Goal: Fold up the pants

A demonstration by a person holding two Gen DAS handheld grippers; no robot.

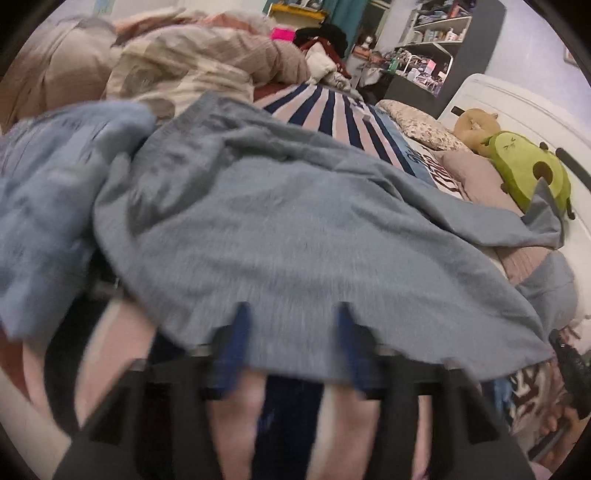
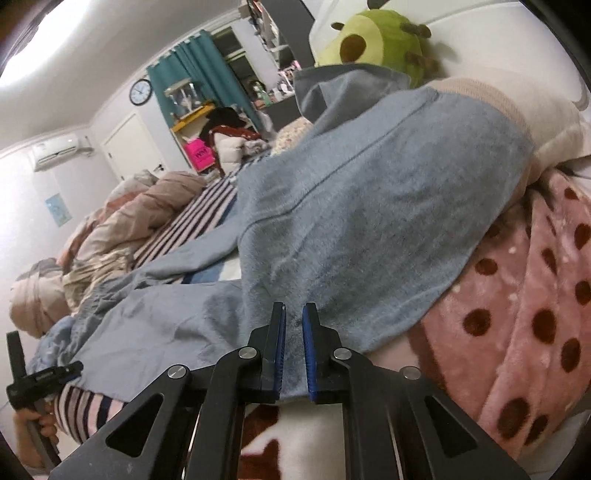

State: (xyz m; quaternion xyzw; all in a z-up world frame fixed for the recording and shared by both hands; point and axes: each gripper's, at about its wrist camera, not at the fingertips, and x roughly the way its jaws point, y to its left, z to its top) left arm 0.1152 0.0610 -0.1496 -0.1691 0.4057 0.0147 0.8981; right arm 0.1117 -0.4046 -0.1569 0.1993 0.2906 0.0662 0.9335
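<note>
Blue-grey pants (image 1: 295,221) lie spread across the bed. Their near hem lies between the blue fingertips (image 1: 240,328) of my left gripper (image 1: 293,328). Those jaws stand well apart and the cloth between them lies flat, not pinched. A lighter blue fold (image 1: 55,184) bunches at the left, blurred. In the right wrist view the pants (image 2: 369,221) drape over a pillow. My right gripper (image 2: 294,325) is shut on their near edge, with a thin strip of cloth caught between the pads. The left gripper (image 2: 37,380), held by a hand, shows at the far left.
A green avocado plush (image 1: 528,173) leans on the white headboard (image 1: 517,107). A crumpled beige duvet (image 1: 177,66) is heaped at the back left. Under the pants is a striped sheet (image 1: 332,110), and right of them a pink dotted blanket (image 2: 517,314). Cluttered shelves (image 1: 436,33) stand behind.
</note>
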